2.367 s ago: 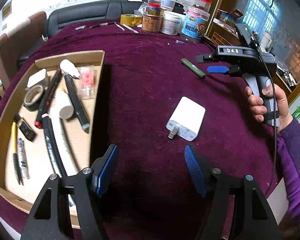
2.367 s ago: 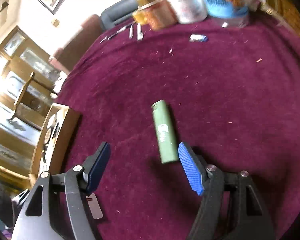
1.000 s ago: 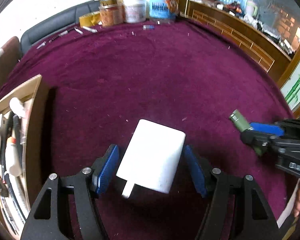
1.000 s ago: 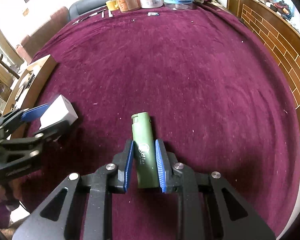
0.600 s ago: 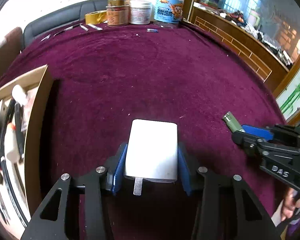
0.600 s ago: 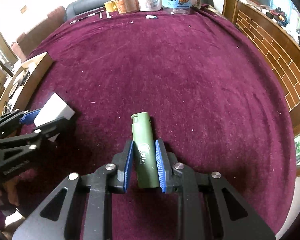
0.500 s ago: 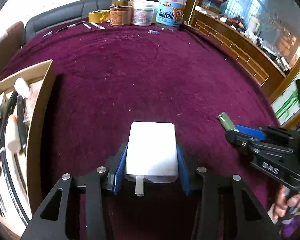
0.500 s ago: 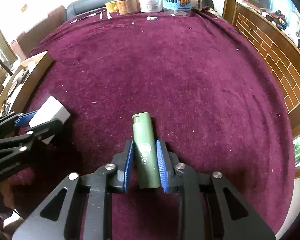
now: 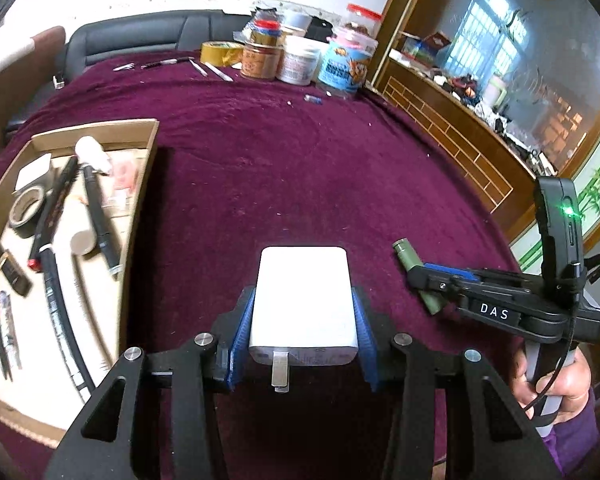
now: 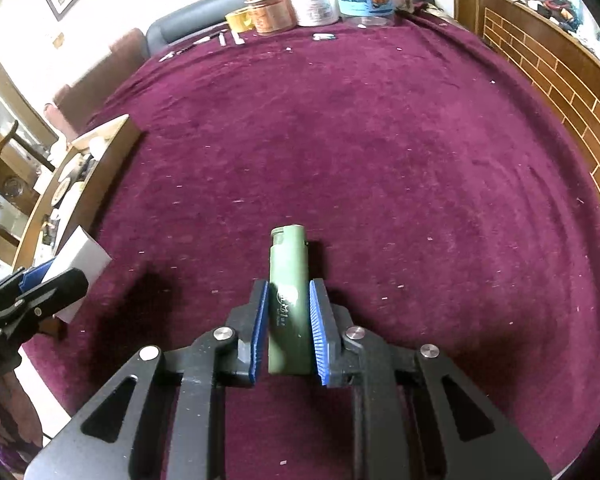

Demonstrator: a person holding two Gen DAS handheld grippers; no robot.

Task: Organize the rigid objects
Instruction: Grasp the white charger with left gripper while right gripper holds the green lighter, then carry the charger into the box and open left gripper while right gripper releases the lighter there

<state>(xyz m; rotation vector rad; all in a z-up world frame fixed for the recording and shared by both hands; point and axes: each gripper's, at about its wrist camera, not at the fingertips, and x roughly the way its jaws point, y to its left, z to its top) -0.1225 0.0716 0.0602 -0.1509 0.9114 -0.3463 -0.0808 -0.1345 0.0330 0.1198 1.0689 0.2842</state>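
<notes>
A white charger block point(image 9: 304, 292) with its metal prong toward the camera sits between the blue pads of my left gripper point(image 9: 302, 308), which is shut on it above the purple cloth. A green lighter point(image 10: 288, 264) is pinched lengthwise in my right gripper point(image 10: 287, 308), whose jaws are closing tighter on it. In the left wrist view the right gripper point(image 9: 430, 276) holds the lighter point(image 9: 408, 254) to the right. In the right wrist view the charger point(image 10: 78, 256) and left gripper point(image 10: 40, 284) are at the left. A cardboard tray point(image 9: 140, 208) with pens, tape and tubes lies left.
Jars and tubs point(image 9: 300, 60), a yellow tape roll point(image 9: 220, 52) and several pens point(image 9: 212, 70) line the table's far edge. A small blue item point(image 9: 313, 99) lies before them. A hand point(image 9: 556, 384) grips the right handle. A wooden ledge runs along the right.
The left gripper closed on the white charger and lifted it, drifting toward the tray side. The right gripper still holds the green lighter and has barely moved.
</notes>
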